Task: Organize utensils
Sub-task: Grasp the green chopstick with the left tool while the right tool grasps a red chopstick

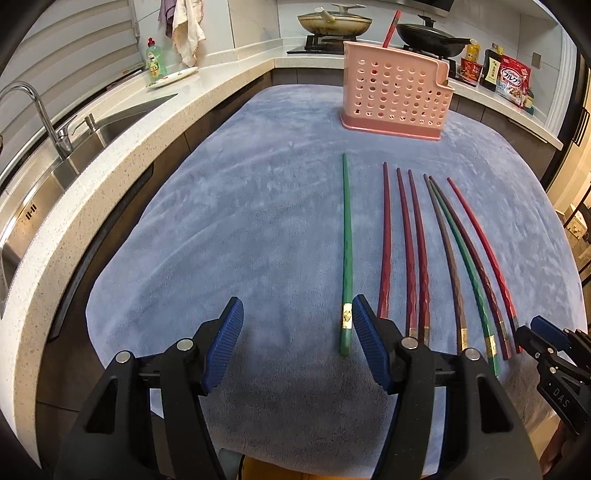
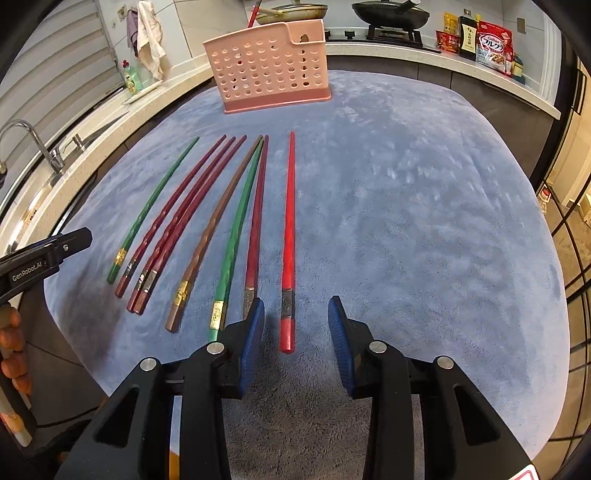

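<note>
Several chopsticks lie side by side on a blue cloth. My left gripper is open low over the cloth. The near end of a green chopstick lies between its fingers, close to the right pad and untouched. My right gripper is open around the near end of a bright red chopstick, and the pads stand clear of it. Dark red, brown and green chopsticks fill the row between those two. A pink perforated holder stands at the far side with one red chopstick upright in it.
A steel sink with a faucet sits in the white counter to the left. A dish soap bottle stands beyond it. Pans rest on the stove behind the holder, and food packets stand at the back right.
</note>
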`<move>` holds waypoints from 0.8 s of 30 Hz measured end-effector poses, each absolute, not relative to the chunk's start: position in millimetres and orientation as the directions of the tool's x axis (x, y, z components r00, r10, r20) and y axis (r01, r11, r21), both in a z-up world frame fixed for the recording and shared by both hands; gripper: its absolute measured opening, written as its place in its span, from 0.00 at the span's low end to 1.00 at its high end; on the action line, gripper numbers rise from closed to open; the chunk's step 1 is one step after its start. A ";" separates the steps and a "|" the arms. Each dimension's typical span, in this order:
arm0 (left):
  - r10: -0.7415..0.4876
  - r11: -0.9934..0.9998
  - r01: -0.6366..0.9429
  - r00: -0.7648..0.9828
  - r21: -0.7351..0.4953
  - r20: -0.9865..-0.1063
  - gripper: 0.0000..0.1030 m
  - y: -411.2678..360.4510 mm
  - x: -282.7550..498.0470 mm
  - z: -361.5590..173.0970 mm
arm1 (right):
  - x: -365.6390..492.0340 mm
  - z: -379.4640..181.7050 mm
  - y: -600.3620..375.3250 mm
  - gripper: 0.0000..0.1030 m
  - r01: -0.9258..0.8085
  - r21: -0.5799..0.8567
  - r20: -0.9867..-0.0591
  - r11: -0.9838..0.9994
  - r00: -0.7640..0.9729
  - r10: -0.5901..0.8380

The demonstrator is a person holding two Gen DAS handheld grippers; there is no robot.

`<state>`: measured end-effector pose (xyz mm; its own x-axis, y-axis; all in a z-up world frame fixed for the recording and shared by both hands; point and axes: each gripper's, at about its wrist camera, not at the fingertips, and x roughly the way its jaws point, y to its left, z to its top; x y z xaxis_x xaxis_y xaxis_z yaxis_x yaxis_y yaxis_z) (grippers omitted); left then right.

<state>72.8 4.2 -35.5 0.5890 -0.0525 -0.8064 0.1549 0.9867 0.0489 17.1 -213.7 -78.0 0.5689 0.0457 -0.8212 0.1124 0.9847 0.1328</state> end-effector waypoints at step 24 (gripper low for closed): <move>-0.080 0.985 0.172 0.511 0.011 -0.856 0.63 -2.2 78.8 -69.1 | 18.0 -89.2 -213.6 0.07 0.101 0.114 -0.830 0.988 0.556 0.039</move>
<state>78.8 -2.2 -69.1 0.5108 -0.0799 -0.8560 0.1721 0.9850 0.0108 18.0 -213.6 -89.2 0.5562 0.0394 -0.8301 0.1006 0.9883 0.1143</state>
